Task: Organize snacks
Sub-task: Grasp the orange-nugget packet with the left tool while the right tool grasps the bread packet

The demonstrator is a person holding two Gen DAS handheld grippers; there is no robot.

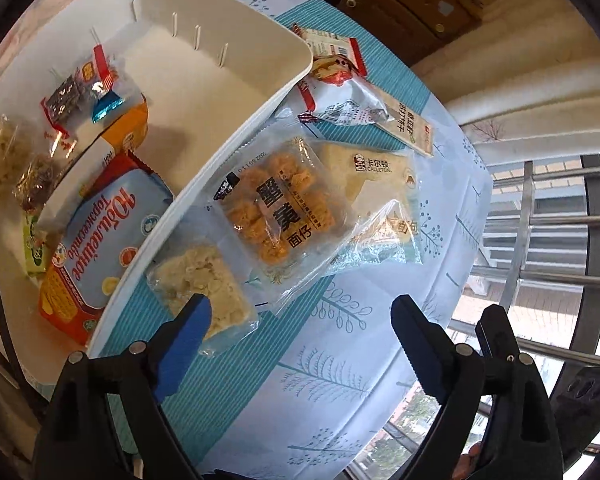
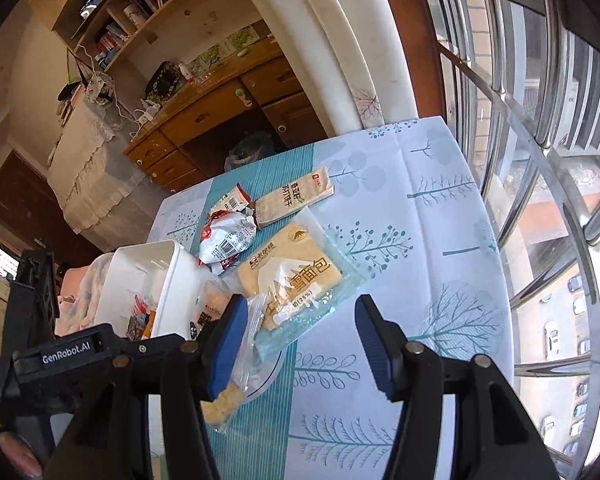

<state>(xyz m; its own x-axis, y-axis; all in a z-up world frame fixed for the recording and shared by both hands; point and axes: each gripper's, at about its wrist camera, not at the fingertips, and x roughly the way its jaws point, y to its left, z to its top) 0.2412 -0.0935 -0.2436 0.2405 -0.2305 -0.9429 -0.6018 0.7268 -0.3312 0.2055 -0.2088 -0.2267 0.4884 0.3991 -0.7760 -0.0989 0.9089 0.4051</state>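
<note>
Leftmost, the white bin (image 1: pixel 236 92) holds several packets, a blue cracker box (image 1: pixel 100 248) among them; beside its rim on the tablecloth (image 1: pixel 340 380) lie a pale crumbly bar (image 1: pixel 204 280), an orange noodle snack (image 1: pixel 284 208) and a bread pack (image 2: pixel 296 276). Both tongs — left gripper (image 1: pixel 300 320), right gripper (image 2: pixel 300 340) — gape wide, holding nothing.

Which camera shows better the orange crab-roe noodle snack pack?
The left wrist view: the noodle pack lies whole and readable beside the white bin. In the right wrist view, only a sliver shows, mostly hidden behind the right gripper.
</note>
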